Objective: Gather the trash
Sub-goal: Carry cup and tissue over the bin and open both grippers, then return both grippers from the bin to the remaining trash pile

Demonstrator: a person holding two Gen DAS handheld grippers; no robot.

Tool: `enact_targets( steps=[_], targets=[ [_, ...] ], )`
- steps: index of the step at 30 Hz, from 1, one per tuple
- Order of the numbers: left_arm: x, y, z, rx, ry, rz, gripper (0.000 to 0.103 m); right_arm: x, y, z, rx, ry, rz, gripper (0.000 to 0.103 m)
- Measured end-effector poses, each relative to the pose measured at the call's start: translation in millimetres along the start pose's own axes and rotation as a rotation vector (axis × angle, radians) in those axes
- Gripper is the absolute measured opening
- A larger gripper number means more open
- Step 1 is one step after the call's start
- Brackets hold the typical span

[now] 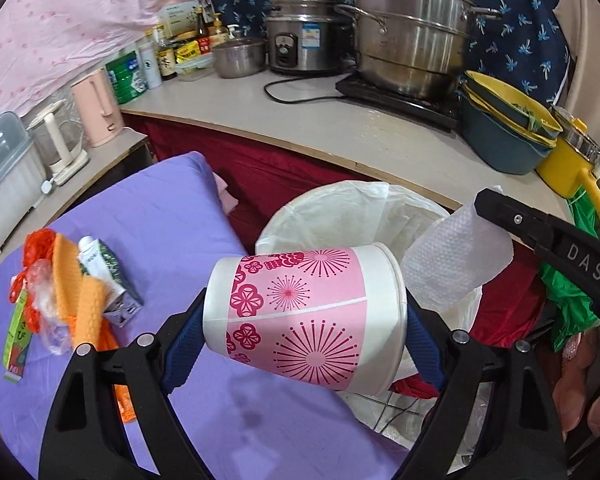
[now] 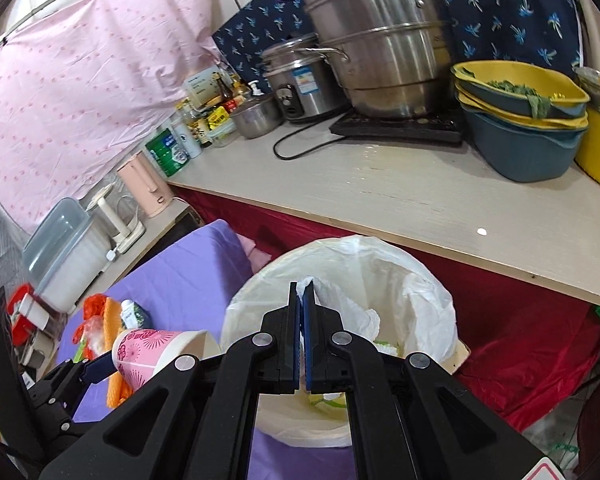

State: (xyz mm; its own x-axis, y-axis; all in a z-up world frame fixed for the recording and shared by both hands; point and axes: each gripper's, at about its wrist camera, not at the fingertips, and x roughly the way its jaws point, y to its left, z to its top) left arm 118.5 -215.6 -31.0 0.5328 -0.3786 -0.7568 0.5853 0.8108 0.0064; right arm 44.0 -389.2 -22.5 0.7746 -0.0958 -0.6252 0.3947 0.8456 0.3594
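Observation:
My left gripper is shut on a pink-and-white paper cup, held sideways just in front of the white-lined trash bin. The cup also shows in the right wrist view. My right gripper is shut on a white paper towel and holds it over the bin's opening. The towel and the right gripper show in the left wrist view too. More trash lies on the purple cloth: an orange bag, an orange cloth, a small carton.
A beige counter behind the bin holds a steel steamer pot, a rice cooker, stacked yellow and blue basins and bottles. A red cloth hangs under it. A pink kettle stands at the left.

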Motion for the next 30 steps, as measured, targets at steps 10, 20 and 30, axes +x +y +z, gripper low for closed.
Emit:
enact_targets(
  steps=[10,20,30],
  targets=[
    [44.8,-16.9,4.5,0.025,0.072,-0.041,0.083,27.8,-25.1,-1.2,0.056,0.038,0.003,0.011],
    [43.5,-9.9,3.2,0.009,0.055,-0.046,0.09,23.7,-25.2,3.3,0.083,0.016,0.017,0.039],
    [27.0,18.5,0.6,-0.043,0.028,0.006,0.09,27.6,-3.1,0.9,0.05,0.033,0.03,0.041]
  ],
)
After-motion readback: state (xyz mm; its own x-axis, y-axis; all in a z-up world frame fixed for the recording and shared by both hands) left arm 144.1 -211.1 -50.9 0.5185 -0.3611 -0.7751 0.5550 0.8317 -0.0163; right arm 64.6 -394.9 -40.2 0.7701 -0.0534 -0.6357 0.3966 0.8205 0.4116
